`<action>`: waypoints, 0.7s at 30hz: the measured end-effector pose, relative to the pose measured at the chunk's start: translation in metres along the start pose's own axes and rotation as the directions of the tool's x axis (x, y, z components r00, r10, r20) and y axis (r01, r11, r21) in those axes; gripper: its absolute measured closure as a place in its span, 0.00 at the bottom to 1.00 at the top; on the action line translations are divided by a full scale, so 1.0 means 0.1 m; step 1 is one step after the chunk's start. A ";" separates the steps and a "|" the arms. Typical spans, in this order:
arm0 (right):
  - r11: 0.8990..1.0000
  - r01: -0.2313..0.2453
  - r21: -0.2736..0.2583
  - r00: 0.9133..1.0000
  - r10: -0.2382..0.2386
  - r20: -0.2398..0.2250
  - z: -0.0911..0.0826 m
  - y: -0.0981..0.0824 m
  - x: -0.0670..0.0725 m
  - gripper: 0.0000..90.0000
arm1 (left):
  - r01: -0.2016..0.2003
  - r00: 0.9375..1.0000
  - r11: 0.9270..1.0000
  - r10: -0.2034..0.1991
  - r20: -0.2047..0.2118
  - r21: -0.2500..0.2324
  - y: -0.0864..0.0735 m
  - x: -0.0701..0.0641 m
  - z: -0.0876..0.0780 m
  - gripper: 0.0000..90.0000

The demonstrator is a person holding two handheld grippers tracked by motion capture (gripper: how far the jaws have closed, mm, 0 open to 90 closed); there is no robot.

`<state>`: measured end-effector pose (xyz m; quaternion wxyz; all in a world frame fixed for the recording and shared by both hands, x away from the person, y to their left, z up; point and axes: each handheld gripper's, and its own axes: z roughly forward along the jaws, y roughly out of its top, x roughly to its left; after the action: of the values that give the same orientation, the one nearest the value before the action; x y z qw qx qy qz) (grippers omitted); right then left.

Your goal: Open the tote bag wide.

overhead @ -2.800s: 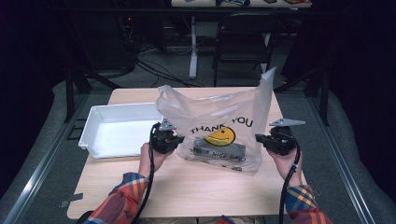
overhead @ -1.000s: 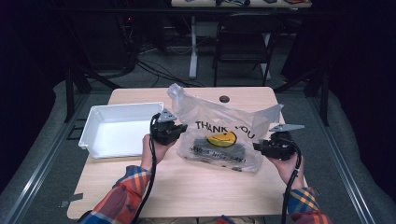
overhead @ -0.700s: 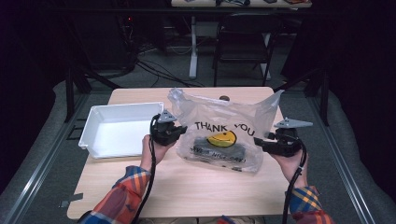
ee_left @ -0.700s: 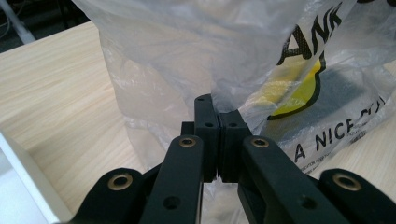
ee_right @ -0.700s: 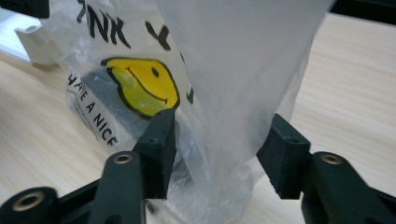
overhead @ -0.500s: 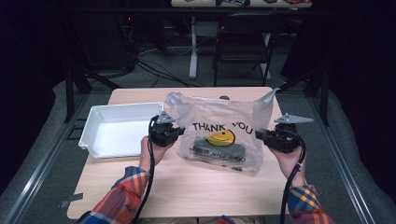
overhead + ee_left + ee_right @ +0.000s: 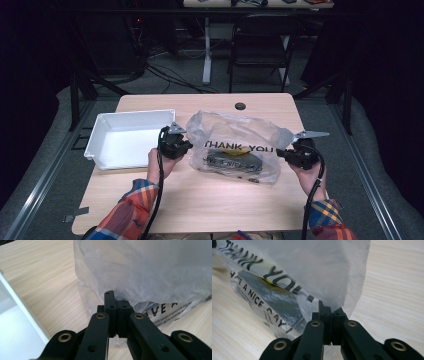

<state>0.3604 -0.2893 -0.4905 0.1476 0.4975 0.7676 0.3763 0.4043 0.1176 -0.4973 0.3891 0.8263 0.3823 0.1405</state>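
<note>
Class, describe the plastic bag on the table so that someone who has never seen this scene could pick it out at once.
Start at the light wooden table. Right of the white tray lies a crumpled, see-through plastic bag, with the left gripper and the right gripper at its two ends. It alone bears black THANK YOU lettering, and a dark flat thing shows through it.

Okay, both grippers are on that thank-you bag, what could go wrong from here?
1. Both the left gripper and the right gripper, whose jaws have just closed, pinch only thin film at the edges of the plastic bag; pulling apart could tear it or let it slip out.
2. A dark object lies inside; lifting unevenly might tip it out or drag it along the table.
3. The white tray sits close by the left gripper and might get knocked.
</note>
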 end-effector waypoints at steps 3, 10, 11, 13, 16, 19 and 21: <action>1.000 0.005 0.015 1.000 -0.004 -0.013 0.00 -0.02 0.01 1.00 | 0.001 1.000 1.000 -0.001 0.004 0.012 -0.01 0.01 -0.02 0.99; 1.000 0.004 0.023 0.998 -0.003 -0.062 -0.10 -0.09 0.09 1.00 | -0.003 0.999 1.000 0.002 0.033 0.030 -0.08 -0.03 -0.17 0.99; 1.000 0.004 0.023 0.998 -0.003 -0.062 -0.10 -0.09 0.09 1.00 | -0.003 0.999 1.000 0.002 0.033 0.030 -0.08 -0.03 -0.17 0.99; 0.999 0.006 0.047 0.998 -0.003 -0.062 -0.07 -0.13 0.10 1.00 | -0.006 1.000 0.999 0.005 0.026 0.040 -0.10 -0.04 -0.17 0.99; 0.997 0.014 0.080 0.998 -0.010 -0.056 0.01 -0.16 0.11 1.00 | -0.005 1.000 0.999 0.003 0.023 0.052 -0.13 -0.05 -0.14 0.99; 0.994 0.015 0.105 0.998 -0.009 -0.057 0.09 -0.19 0.10 1.00 | -0.017 1.000 0.998 0.015 0.023 0.058 -0.12 -0.07 -0.13 0.96; 0.993 0.015 0.114 0.998 -0.009 -0.059 0.10 -0.19 0.10 1.00 | -0.017 1.000 0.998 0.016 0.023 0.058 -0.12 -0.07 -0.15 0.83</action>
<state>0.3495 -0.2804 -0.5101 0.0988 0.4893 0.7948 0.3452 0.3858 0.1251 -0.4961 0.3679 0.8420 0.3748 0.1233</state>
